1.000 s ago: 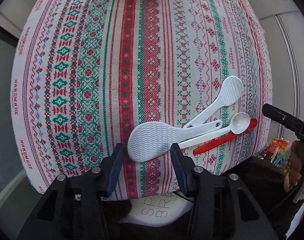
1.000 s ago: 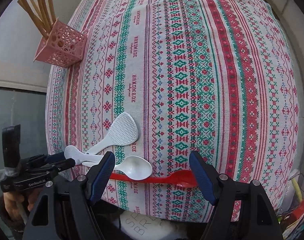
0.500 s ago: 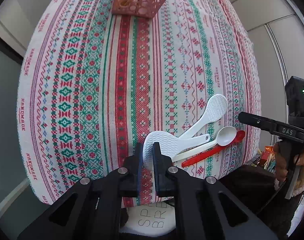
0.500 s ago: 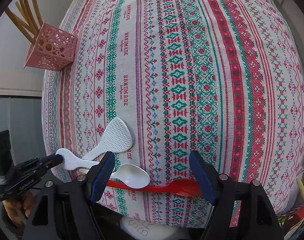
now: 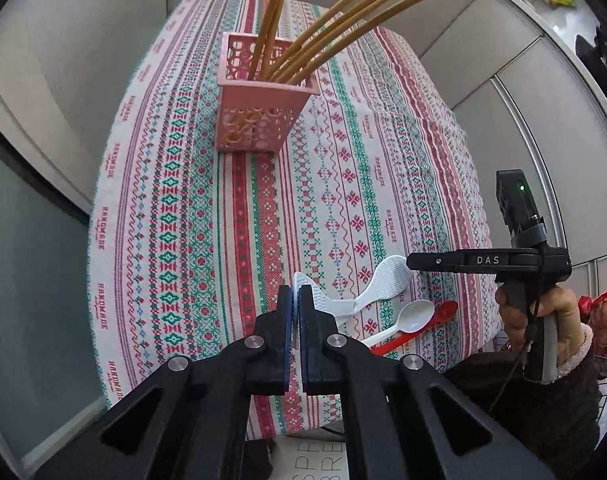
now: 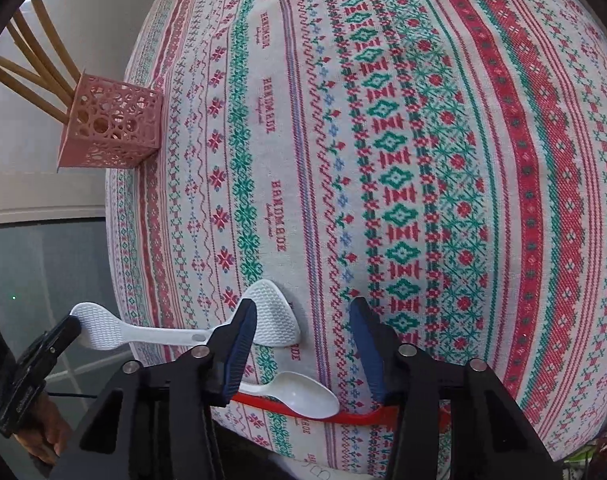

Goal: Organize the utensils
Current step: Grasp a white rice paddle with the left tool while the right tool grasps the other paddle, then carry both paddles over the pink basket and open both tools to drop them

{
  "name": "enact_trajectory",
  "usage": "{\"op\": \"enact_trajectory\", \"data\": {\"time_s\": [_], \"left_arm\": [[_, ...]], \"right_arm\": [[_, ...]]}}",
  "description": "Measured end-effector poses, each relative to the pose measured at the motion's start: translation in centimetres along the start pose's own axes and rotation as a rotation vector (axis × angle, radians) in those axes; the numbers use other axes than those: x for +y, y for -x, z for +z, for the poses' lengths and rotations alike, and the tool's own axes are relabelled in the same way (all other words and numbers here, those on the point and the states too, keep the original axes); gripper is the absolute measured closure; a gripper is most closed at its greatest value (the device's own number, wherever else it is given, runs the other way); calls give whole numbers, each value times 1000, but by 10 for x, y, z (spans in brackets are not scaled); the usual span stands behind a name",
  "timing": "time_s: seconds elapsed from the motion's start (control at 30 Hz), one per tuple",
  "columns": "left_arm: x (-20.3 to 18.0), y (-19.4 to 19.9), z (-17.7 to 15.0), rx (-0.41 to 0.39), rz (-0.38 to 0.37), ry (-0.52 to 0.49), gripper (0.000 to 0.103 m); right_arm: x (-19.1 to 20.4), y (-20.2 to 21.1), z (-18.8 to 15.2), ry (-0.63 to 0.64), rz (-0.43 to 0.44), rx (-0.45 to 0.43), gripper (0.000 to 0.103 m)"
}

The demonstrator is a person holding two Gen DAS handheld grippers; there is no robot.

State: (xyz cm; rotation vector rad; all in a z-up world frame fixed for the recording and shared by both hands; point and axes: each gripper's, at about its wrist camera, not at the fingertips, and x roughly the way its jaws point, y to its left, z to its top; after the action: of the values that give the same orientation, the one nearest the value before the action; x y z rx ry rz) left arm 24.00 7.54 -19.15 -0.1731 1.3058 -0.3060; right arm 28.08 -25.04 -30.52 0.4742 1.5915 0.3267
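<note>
— Surface and room? 
— Woven tablecloth with red, green and white cross-stitch bands, draped over the table edge; pale grey panel walls behind. Pink perforated plastic square holder standing toward the far end, full of tan wooden sticks leaning right in the left wrist view.

— Differs from a second back? 
— Holder only a sliver at the top edge then, fully in view now, the table seen from higher up. White textured plastic rice paddle flat on the cloth then, lifted clear now, its handle reaching back over the table's near-left edge. Second white rice paddle, white plastic spoon and red plastic spoon unmoved, side by side near the front edge.

— Poses and grip? 
— Left gripper pitched steeply down, clamped tight on the lifted paddle's broad end, white blade edge showing above the pads. Right gripper also angled steeply down, low over the front edge, jaws closing, straddling the white spoon and the red spoon's handle, pads not yet pressing anything. Right hand wrapped round the handle, fleece-cuffed dark sleeve below.
</note>
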Motion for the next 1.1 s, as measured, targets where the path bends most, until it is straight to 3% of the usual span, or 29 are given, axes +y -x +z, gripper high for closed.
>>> {"op": "enact_trajectory", "data": {"time_s": [0.2,0.5,0.67,1.1], "left_arm": [[1,7,4,-24,17,-3,101],[3,3,5,-27,41,-3,101],[6,18,7,-79,41,15,101],[-8,78,11,-331,266,-60,101]], "right_arm": [[-2,-11,15,-10,71,36,85],[4,-19,17,49,91,46,96],[28,2,1,111,59,-60,99],[71,94,-30,250,-70,-402,99]]}}
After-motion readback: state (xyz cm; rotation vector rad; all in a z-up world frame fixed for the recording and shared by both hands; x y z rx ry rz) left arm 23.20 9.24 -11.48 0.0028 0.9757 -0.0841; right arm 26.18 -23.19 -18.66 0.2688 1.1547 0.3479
